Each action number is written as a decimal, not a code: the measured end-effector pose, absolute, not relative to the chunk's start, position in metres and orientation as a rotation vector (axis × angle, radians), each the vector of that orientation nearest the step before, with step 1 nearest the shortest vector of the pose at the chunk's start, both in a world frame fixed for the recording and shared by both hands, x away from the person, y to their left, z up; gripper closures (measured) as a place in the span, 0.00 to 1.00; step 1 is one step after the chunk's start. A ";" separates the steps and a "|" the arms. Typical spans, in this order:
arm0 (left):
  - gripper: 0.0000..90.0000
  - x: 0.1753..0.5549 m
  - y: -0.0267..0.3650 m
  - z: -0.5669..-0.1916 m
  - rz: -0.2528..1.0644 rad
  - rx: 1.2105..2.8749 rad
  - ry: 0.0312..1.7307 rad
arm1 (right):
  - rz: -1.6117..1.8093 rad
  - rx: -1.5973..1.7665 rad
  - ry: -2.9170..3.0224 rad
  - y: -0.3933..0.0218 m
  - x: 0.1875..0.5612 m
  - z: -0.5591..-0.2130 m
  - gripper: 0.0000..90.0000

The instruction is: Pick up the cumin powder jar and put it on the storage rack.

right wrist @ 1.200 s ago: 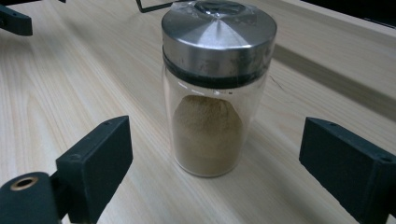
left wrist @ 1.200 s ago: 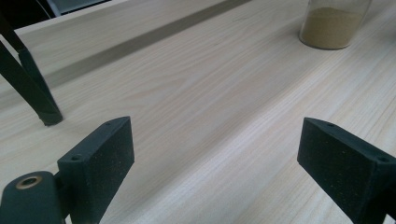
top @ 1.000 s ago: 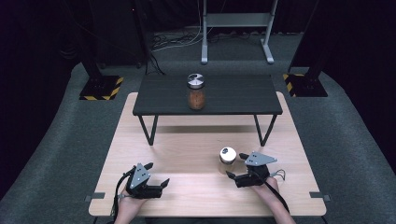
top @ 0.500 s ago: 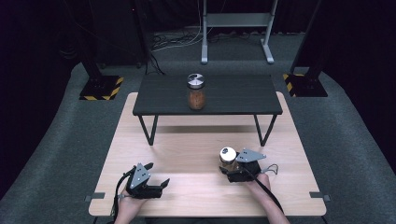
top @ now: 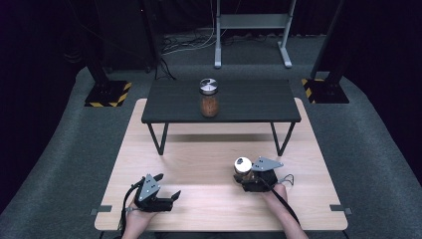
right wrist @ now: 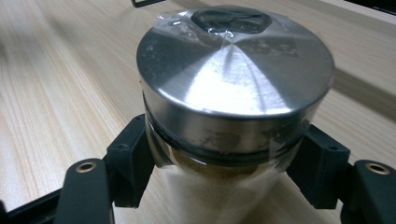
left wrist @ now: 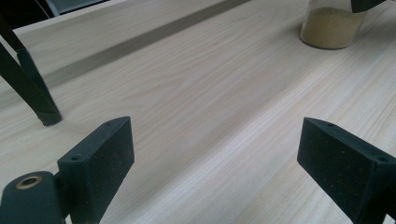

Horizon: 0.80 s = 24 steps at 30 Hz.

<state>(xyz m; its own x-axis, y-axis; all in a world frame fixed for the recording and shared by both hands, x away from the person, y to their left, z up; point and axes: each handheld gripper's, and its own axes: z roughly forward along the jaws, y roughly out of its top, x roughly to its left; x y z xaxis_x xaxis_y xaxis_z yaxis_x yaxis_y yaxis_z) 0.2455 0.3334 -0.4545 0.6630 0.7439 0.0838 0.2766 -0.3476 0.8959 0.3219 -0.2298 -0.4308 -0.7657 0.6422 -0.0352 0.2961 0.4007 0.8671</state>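
- While the person stood at the near edge of the wooden table (top: 199, 164), the high view showed the right gripper (top: 247, 175) closed around a small jar (top: 243, 167) with a shiny lid, standing on the wood in front of the right hand. Its jaws had just been closing, with the jar between them. A second jar (top: 209, 97), filled with something reddish, stood well apart on the low black bench (top: 259, 102) at the far side. The left gripper (top: 161, 190) rested near the front edge, its jaws spread with nothing between them.
- From the left gripper view, both black pads (left wrist: 100, 158) stood wide apart over bare wood, and the base of the small jar (left wrist: 332, 29) with pale powder showed far off at the top right. That hand seemed best kept where it was, out of the way.
- From the right gripper view, the pads (right wrist: 130, 158) pressed on the glass just below the metal lid (right wrist: 236, 70), one on each side, and the jar (right wrist: 210, 186) looked upright. I judged the grip rather high, so a lift would go best straight up and slowly, keeping the jar level so the glass would not slip or swing between the pads.
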 end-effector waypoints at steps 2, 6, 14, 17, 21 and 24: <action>0.11 0.246 0.333 -0.454 0.612 1.918 0.798 | 1.320 0.809 2.302 -0.231 0.322 -0.430 0.33; 0.11 0.246 0.333 -0.455 0.610 1.917 0.800 | 1.330 0.798 2.289 -0.233 0.321 -0.425 0.33; 0.11 0.246 0.333 -0.455 0.610 1.919 0.799 | 1.343 0.765 2.267 -0.235 0.319 -0.406 0.33; 0.11 0.246 0.333 -0.455 0.609 1.917 0.801 | 1.352 0.745 2.254 -0.235 0.317 -0.398 0.33; 0.11 0.246 0.333 -0.455 0.610 1.918 0.799 | 1.353 0.740 2.234 -0.235 0.316 -0.385 0.33; 0.11 0.246 0.333 -0.455 0.608 1.918 0.800 | 1.349 0.740 2.230 -0.236 0.317 -0.376 0.33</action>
<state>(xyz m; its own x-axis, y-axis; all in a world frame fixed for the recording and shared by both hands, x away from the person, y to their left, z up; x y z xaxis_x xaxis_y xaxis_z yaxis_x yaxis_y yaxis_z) 0.2459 0.3332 -0.4546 0.6639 0.7433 0.0819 0.2780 -0.3470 0.8957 0.3169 -0.2356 -0.3765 -0.7657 0.6376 -0.0852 0.2206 0.3847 0.8963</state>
